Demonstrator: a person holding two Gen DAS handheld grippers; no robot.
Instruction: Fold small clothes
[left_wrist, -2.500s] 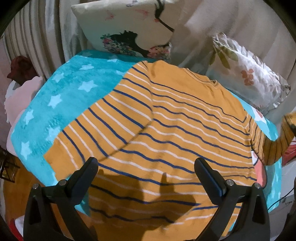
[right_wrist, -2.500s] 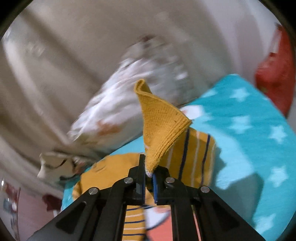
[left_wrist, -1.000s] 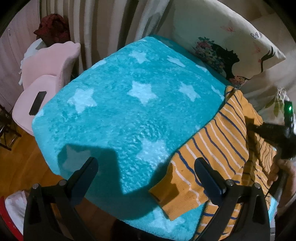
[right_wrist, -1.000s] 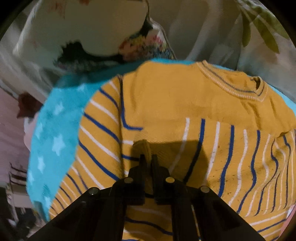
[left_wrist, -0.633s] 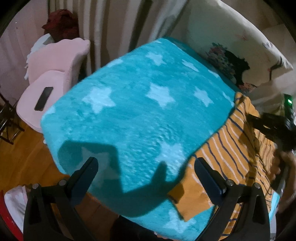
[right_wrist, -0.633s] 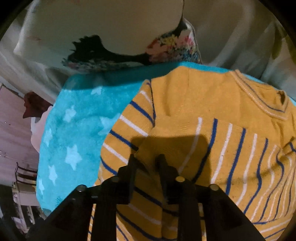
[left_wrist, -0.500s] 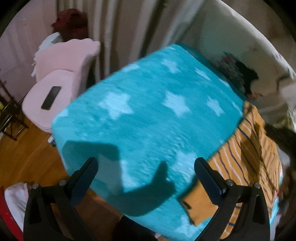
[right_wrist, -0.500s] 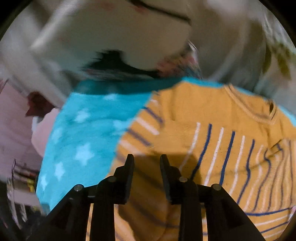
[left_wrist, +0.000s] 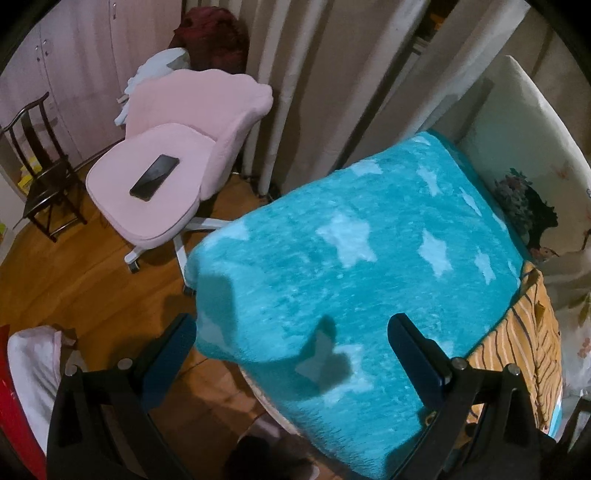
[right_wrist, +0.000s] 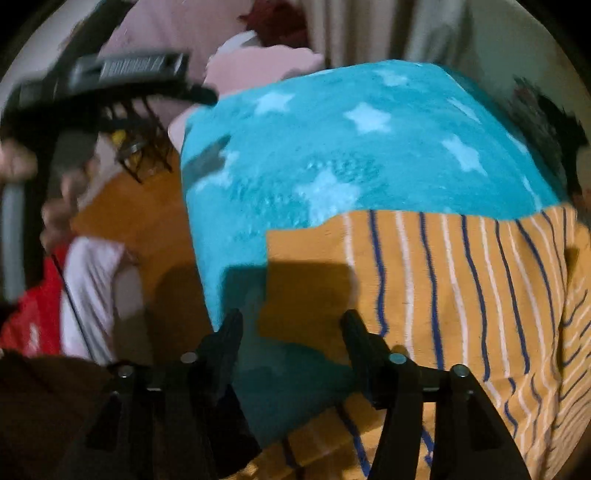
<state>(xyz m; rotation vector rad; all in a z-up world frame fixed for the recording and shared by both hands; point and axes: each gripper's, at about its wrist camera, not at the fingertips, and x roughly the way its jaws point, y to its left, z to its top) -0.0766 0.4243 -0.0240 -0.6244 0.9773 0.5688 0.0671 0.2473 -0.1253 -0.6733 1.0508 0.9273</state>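
An orange sweater with blue and white stripes (right_wrist: 461, 280) lies on a teal star blanket (right_wrist: 332, 155). Its left sleeve end sticks out flat toward the blanket's edge. My right gripper (right_wrist: 291, 325) is open and empty, just above that sleeve end. My left gripper (left_wrist: 291, 332) is open and empty, held over the blanket's bare corner (left_wrist: 332, 266). In the left wrist view only a strip of the sweater (left_wrist: 524, 343) shows at the right edge. The left gripper's body also shows in the right wrist view (right_wrist: 110, 81), high at the left.
A pink swivel chair (left_wrist: 177, 147) with a black phone (left_wrist: 154, 177) on its seat stands left of the blanket on the wooden floor (left_wrist: 74, 280). Curtains (left_wrist: 332, 74) hang behind. Pillows (left_wrist: 524, 166) lean at the back right. White and red cloth (left_wrist: 29, 387) lies low at the left.
My right gripper has let go of the sleeve it laid across the sweater, opened, and swung left to the other sleeve end. My left gripper has swung left, off the sweater.
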